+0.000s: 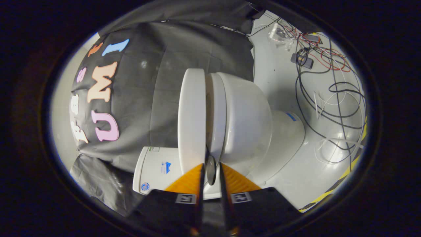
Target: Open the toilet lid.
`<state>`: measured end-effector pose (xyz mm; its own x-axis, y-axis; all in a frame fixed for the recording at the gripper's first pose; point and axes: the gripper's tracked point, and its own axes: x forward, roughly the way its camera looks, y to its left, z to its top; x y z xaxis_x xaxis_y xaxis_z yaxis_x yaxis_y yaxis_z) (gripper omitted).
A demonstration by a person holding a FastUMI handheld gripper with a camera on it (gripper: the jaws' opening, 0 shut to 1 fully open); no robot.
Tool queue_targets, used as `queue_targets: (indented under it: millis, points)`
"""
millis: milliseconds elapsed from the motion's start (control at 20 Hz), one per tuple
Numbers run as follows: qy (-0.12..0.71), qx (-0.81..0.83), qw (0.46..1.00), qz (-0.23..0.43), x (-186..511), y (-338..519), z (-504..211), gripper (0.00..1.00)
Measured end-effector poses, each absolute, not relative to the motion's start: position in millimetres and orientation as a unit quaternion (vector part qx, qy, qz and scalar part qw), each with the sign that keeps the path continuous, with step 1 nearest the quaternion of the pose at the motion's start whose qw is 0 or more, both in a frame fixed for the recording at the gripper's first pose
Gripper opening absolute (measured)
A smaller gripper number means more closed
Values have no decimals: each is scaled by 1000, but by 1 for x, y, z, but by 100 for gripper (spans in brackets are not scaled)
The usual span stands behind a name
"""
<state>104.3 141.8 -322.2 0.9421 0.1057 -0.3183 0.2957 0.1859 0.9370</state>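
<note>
Camera is rolled sideways, so the toilet (243, 121) reads as lying on its side; floor (286, 75) with loose cables (332, 92) sits beyond it, black cloth wall (158, 98) on the other side.

Toilet lid (191, 118) is already partly off the seat (215, 115): a wedge-shaped gap shows between them, widest at the far end and narrowing toward the hinge end near the fingers. The cistern (156, 168) sits just behind the lid's hinge end, close to the fingers.

Gripper (210, 169) is right up at the near end of the lid. Fingers are close together with only a narrow slot left, and a small dark round disc (210, 169) sits in that slot, possibly a bumper or hinge part, hard to tell. Whether both fingers actually press on anything is not clear, and the lid edge appears to lie just beside one finger, not clearly between them. Can't call it a clamp.

Step in hand, my read: mid-lift, lid swinging up toward the cistern. Next move likely calls for keeping contact with the lid and following its arc around the hinge until it leans back on the cistern; a push off that arc could let the lid slip and drop shut.

Containers: toilet bowl interior is hidden by seat and lid, contents cannot be told. Cistern closed, nothing seen inside.
</note>
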Motion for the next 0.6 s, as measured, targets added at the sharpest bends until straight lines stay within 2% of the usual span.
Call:
queue_targets:
  millis: [50, 250, 350, 400, 450, 500, 600]
  points:
    - [157, 631, 757, -66, 108, 140, -322, 20]
    - [131, 629, 761, -92, 108, 123, -320, 20]
    - [117, 665, 732, -90, 115, 132, -320, 20]
    - [115, 674, 724, -93, 94, 119, -316, 14]
    - [121, 668, 727, -97, 116, 127, -322, 7]
    - [126, 662, 731, -102, 105, 124, -320, 1]
    - [132, 658, 732, -115, 110, 124, -321, 1]
